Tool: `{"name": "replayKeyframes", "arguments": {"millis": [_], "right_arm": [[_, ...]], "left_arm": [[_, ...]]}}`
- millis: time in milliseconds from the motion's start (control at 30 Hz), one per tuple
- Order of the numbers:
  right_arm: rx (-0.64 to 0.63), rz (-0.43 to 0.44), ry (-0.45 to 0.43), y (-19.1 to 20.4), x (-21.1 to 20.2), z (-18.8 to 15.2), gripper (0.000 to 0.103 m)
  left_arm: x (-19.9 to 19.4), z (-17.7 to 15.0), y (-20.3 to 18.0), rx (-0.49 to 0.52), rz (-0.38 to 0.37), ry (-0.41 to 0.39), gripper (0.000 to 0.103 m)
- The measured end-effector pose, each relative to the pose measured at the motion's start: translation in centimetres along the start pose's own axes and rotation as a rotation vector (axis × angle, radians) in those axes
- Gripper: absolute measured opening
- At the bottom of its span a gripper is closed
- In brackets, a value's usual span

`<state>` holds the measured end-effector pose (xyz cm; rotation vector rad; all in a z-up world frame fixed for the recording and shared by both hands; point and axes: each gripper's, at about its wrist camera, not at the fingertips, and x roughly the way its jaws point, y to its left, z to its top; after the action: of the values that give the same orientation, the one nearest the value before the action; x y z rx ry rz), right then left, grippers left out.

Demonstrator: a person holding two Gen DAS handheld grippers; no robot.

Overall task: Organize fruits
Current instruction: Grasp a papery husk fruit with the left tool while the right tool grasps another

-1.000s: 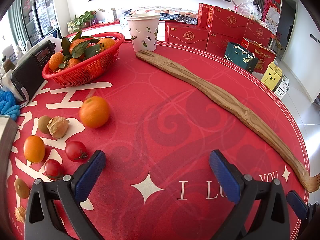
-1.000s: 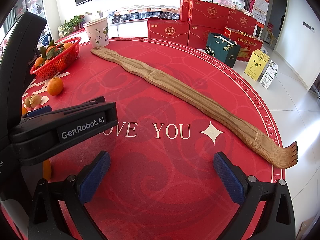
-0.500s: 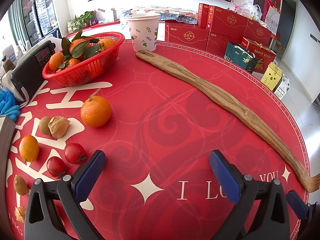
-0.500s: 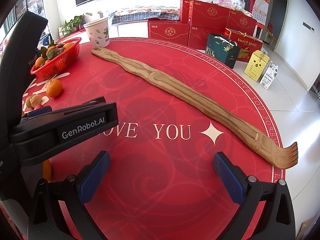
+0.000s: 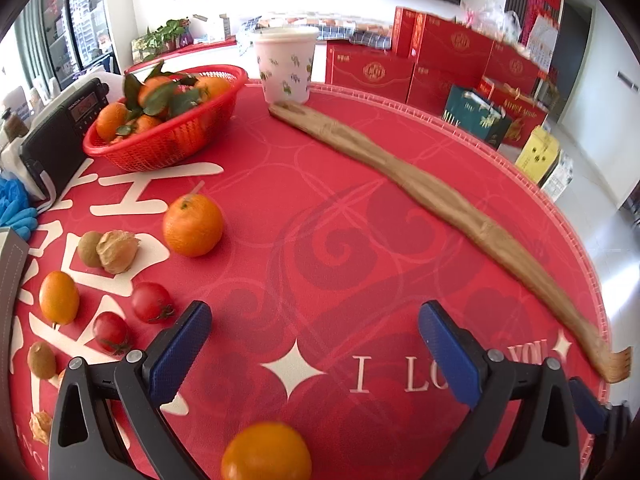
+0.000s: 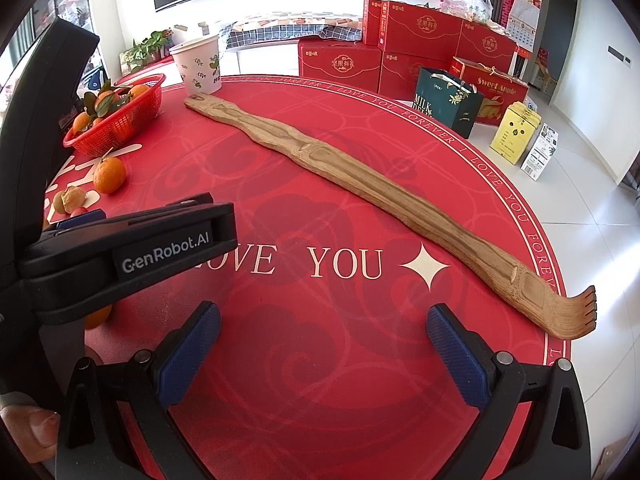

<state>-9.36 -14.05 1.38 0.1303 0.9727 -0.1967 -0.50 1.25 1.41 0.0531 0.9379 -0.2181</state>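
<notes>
Both tools are spread wide and grasp nothing. A kumquat (image 5: pixel 266 451) lies between the left tool (image 5: pixel 314 354) fingers, touching neither. The right tool (image 6: pixel 324 346) hangs over bare surface (image 6: pixel 320 360). Farther off, a loose tangerine (image 5: pixel 192 225) sits before the red basket (image 5: pixel 168 140) near the surface's far-left edge.

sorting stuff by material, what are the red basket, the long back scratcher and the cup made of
Red basket: seemingly moulded plastic, given its glossy open mesh wall.
Back scratcher: wood or bamboo, matte tan with dark grain streaks and carved finger tips.
Cup: probably paper, matte white with printed leaf sprigs; ceramic cannot be ruled out.
</notes>
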Motion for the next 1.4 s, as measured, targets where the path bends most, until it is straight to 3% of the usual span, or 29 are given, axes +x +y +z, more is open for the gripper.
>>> {"name": "replayKeyframes", "arguments": {"millis": [67,200,400,533,633,967,1067,1267,1400], "right_arm": [[-0.001,0.001,0.0,0.0,0.0,0.0,0.103],[-0.001,0.002,0.001,-0.1,0.0,0.1,0.103],[-0.004,0.009,0.025,0.0,-0.2,0.0,0.103],[-0.001,0.168,0.007,0.7,-1.7,-0.3,0.103],[-0.082,0.261,-0.062,2.7,-3.6,-0.5,0.103],[-0.188,0.449,-0.052,6.4,-4.6,-1.7,0.103],[-0.243,0.454,-0.031,8.1,-4.5,-2.4,0.103],[-0.328,0.425,0.017,10.4,-3.9,-4.0,0.103],[-0.39,0.364,-0.005,12.1,-4.1,-4.7,0.084]], "left_arm": [[-2.7,-0.5,0.6,0.024,-0.007,-0.064,0.103],[-8.6,-2.9,4.1,0.113,0.085,-0.178,0.103],[-10.6,-8.8,12.8,0.06,0.164,-0.119,0.103],[-10.4,-11.0,15.9,0.028,0.23,-0.095,0.103],[-9.9,-11.8,16.8,0.011,0.225,-0.07,0.103],[-6.8,-10.1,16.7,-0.005,0.157,-0.004,0.103],[-6.5,-9.9,17.8,-0.072,0.099,0.012,0.103],[-6.8,-9.6,17.6,-0.081,0.116,0.016,0.103],[-7.1,-9.7,17.4,-0.074,0.117,0.004,0.095]]}}
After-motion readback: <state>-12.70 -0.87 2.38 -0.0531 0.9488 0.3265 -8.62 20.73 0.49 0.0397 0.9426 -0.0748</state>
